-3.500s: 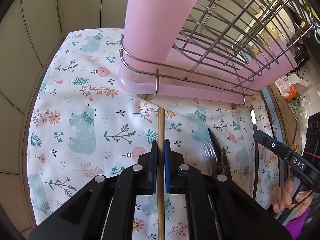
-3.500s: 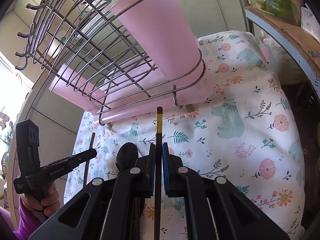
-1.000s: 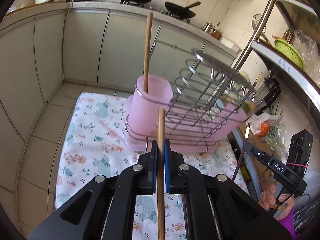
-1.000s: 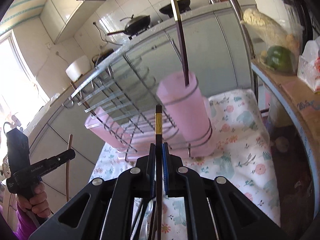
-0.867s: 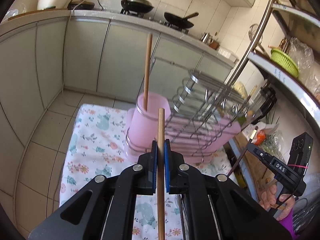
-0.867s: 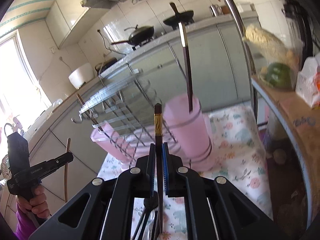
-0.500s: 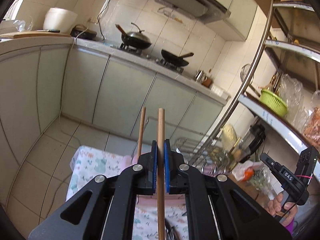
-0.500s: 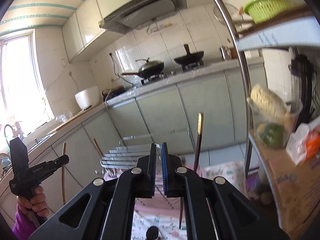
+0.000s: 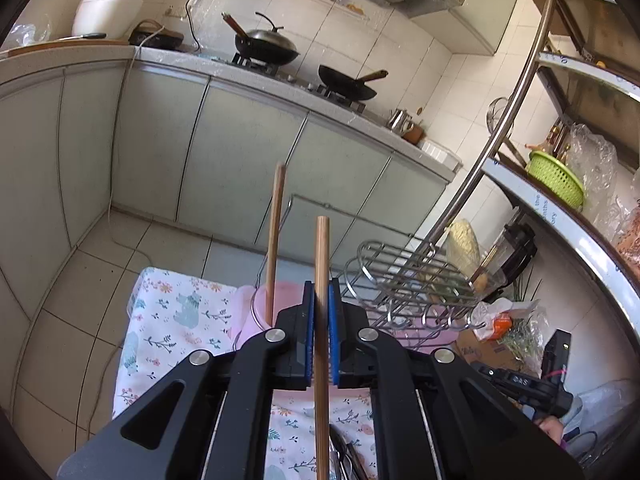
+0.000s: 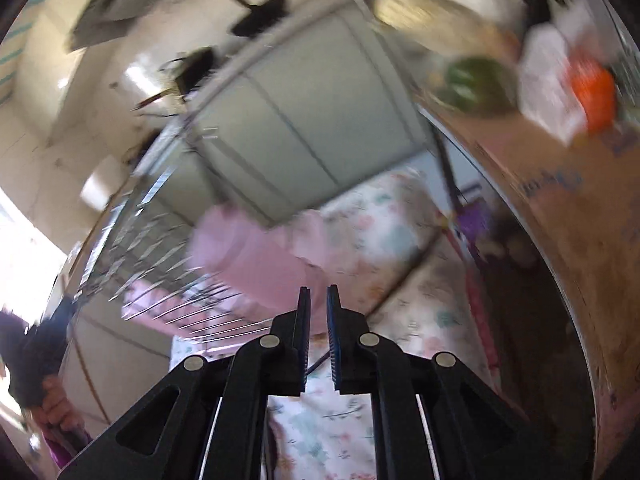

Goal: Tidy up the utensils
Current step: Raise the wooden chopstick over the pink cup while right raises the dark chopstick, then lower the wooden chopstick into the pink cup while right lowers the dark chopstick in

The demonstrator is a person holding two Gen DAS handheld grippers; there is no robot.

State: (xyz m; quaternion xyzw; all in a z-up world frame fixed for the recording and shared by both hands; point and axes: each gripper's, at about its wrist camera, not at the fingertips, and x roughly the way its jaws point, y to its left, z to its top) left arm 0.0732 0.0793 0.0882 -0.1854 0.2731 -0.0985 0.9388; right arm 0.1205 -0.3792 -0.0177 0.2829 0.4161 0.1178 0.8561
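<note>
Left gripper (image 9: 320, 336): jaws clamped on a wooden chopstick (image 9: 321, 280), which runs up between the pads and stands past the tips.
Right gripper (image 10: 318, 332): jaws opening, nothing between them; this view is motion-blurred.
Pink utensil cup (image 9: 262, 304): sits at the left end of the wire dish rack (image 9: 404, 276), just beyond the left gripper's fingers.
Cup contents: a second wooden chopstick (image 9: 275, 240) stands in it, leaning slightly.
Surface: floral cloth (image 9: 180, 316) under rack and cup; more utensils lie near the bottom edge, too hidden to name.
Step in hand, as judged: carrying the held chopstick to the cup.
Handling advice: bring the lower end over the cup mouth, keep the stick near upright, clear the wire ring around the cup, release only once the end is inside.
Risk: a tilted drop may glance off the rim or knock the standing chopstick.
</note>
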